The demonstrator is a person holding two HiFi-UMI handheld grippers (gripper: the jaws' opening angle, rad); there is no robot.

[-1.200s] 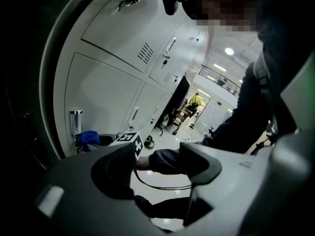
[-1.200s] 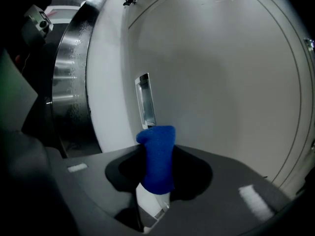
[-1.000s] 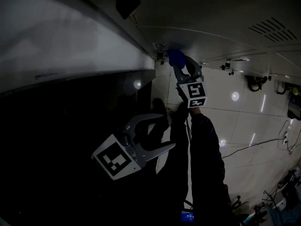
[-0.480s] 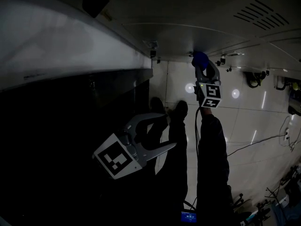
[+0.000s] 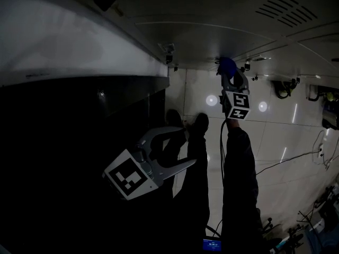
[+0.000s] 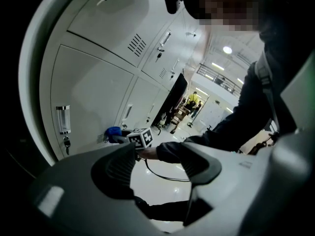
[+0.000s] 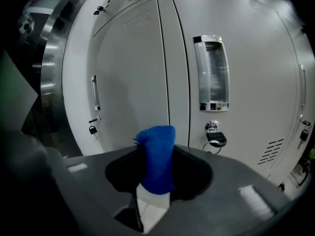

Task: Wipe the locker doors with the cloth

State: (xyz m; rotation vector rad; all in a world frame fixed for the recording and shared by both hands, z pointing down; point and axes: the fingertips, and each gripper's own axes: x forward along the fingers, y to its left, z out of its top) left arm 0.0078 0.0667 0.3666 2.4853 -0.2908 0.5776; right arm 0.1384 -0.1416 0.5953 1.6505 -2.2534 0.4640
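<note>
A blue cloth stands pinched upright between the jaws of my right gripper. The cloth's tip is close to the pale grey locker doors, at the seam between two of them; whether it touches I cannot tell. From the head view, the right gripper reaches out at arm's length with the cloth against the lower lockers. My left gripper hangs open and holds nothing, well back from the lockers. In the left gripper view the cloth shows low against a door.
The right door carries a clear label holder and a lock with a key ring. A key hangs from the left door's lock. A large curved steel surface fills the left. A cable lies across the glossy tiled floor.
The right gripper carried the cloth rightward along the lockers during the first half second, then nearly held still. The left gripper has stayed put.
</note>
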